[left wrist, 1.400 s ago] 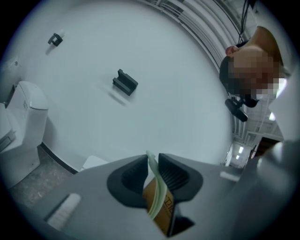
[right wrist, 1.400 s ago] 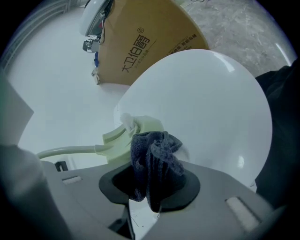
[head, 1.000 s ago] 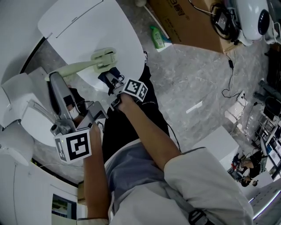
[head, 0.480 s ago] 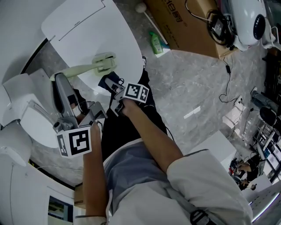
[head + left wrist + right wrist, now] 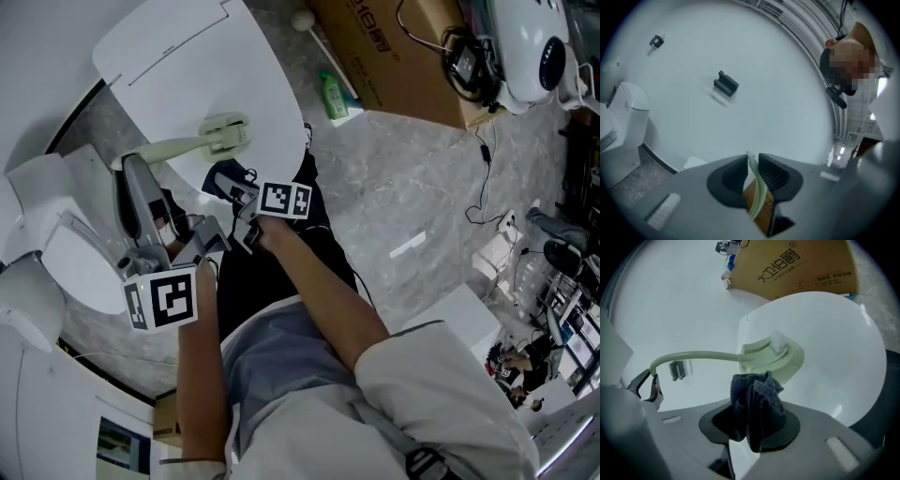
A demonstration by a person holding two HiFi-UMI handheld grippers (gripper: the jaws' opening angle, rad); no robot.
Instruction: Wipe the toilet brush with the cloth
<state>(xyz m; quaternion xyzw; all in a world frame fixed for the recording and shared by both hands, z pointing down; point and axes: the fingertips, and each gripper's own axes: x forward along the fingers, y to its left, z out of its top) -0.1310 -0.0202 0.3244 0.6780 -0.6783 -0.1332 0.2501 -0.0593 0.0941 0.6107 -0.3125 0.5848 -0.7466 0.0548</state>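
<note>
A pale green toilet brush spans the head view, its head (image 5: pixel 225 132) over the white toilet lid (image 5: pixel 178 56) and its handle (image 5: pixel 164 145) running left. My left gripper (image 5: pixel 129 169) is shut on the handle's end; in the left gripper view the thin green handle (image 5: pixel 753 185) sits pinched between the jaws. My right gripper (image 5: pixel 234 187) is shut on a dark bunched cloth (image 5: pixel 223 178), just below the brush head and apart from it. In the right gripper view the cloth (image 5: pixel 754 404) stands in front of the brush head (image 5: pixel 772 355) and the handle (image 5: pixel 693 355).
The open toilet bowl (image 5: pixel 66 272) lies at the left under my left gripper. A green bottle (image 5: pixel 336 89), a cardboard box (image 5: pixel 403 56) and cables (image 5: pixel 487 178) are on the grey floor to the right. A black bracket (image 5: pixel 725 83) hangs on the wall.
Both grippers keep their holds. The right gripper with the cloth has shifted slightly left and down in the view; the brush has hardly moved.
</note>
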